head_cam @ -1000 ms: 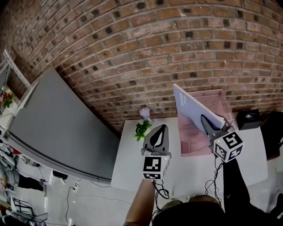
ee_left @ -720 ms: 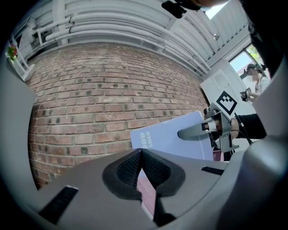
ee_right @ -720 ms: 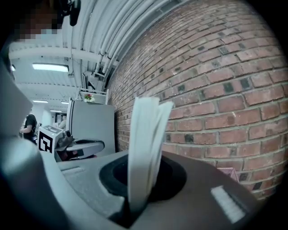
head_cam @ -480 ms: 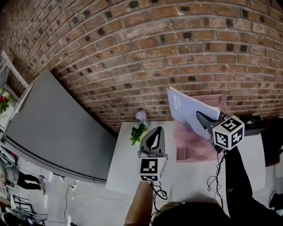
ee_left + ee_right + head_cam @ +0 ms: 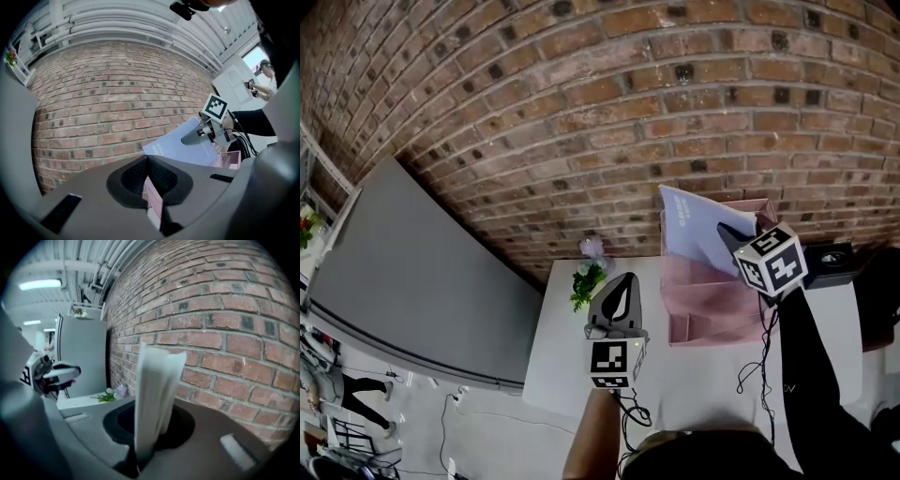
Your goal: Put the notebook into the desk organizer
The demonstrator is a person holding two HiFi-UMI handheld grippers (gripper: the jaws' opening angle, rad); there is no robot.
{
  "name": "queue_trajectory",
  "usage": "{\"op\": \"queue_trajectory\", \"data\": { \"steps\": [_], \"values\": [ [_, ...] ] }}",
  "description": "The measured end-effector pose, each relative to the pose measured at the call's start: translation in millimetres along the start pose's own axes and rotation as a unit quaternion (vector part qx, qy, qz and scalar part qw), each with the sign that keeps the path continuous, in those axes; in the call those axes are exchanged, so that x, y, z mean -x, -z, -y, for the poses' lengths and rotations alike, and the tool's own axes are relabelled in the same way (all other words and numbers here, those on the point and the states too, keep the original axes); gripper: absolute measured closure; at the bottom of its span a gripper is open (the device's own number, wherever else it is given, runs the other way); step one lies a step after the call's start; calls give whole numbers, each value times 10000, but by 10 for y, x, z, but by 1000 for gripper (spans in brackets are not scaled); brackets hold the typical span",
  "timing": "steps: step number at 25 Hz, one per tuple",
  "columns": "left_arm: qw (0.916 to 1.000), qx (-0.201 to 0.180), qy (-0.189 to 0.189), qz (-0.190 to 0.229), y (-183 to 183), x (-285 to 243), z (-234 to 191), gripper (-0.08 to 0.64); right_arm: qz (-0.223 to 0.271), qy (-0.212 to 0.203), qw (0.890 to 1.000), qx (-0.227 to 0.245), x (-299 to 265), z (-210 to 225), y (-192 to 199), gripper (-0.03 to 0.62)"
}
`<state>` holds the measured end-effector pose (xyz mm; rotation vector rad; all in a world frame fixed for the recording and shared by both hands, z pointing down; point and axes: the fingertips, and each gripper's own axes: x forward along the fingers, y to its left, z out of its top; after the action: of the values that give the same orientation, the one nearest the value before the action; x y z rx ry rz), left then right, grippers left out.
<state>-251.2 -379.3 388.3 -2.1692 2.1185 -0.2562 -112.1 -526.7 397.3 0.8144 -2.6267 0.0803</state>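
A pale lavender notebook (image 5: 692, 225) stands tilted on edge over the pink mesh desk organizer (image 5: 712, 305), which sits on the white table by the brick wall. My right gripper (image 5: 729, 234) is shut on the notebook's near side, and its lower edge hangs at the organizer's top. In the right gripper view the notebook's page edges (image 5: 154, 390) rise from between the jaws of the right gripper (image 5: 140, 453). My left gripper (image 5: 619, 292) hovers over the table left of the organizer, shut and empty. The left gripper view shows the notebook (image 5: 185, 145) with the right gripper (image 5: 199, 133) on it.
A small plant with a purple flower (image 5: 586, 270) stands on the white table (image 5: 572, 366) near the wall. A black box (image 5: 831, 258) sits right of the organizer. A tall grey cabinet (image 5: 412, 272) stands to the left, below table level.
My right gripper has carried the notebook up and towards the wall, over the organizer. The left gripper has stayed almost in place.
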Motion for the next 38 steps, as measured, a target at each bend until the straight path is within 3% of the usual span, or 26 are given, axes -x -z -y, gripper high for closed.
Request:
{"op": "queue_trajectory", "data": {
  "steps": [3, 7, 16, 21, 31, 35, 37, 38],
  "values": [
    [10000, -12, 7, -29, 21, -20, 28, 551, -397, 456, 9971, 466, -56, 166, 100, 558],
    [10000, -2, 15, -75, 41, -43, 55, 551, -462, 731, 9919, 929, -108, 224, 128, 557],
    [9999, 20, 42, -139, 102, -130, 117, 551, -179, 761, 9803, 1812, -277, 323, 273, 554],
    [9997, 23, 88, -208, 161, -202, 141, 551, -122, 516, 9793, 1951, -321, 338, 364, 554],
    [9995, 18, 261, -185, 161, -350, 232, 551, 109, 598, 9779, 2003, -235, 388, 477, 531],
    [9994, -20, 312, -175, 141, -380, 264, 551, 11, 657, 9752, 2113, -226, 422, 502, 500],
    [9993, -65, 331, -171, 139, -389, 275, 551, -100, 677, 9737, 2171, -227, 441, 526, 427],
    [9992, -69, 343, -173, 140, -394, 282, 551, -124, 709, 9735, 2170, -223, 461, 529, 423]
  ]
}}
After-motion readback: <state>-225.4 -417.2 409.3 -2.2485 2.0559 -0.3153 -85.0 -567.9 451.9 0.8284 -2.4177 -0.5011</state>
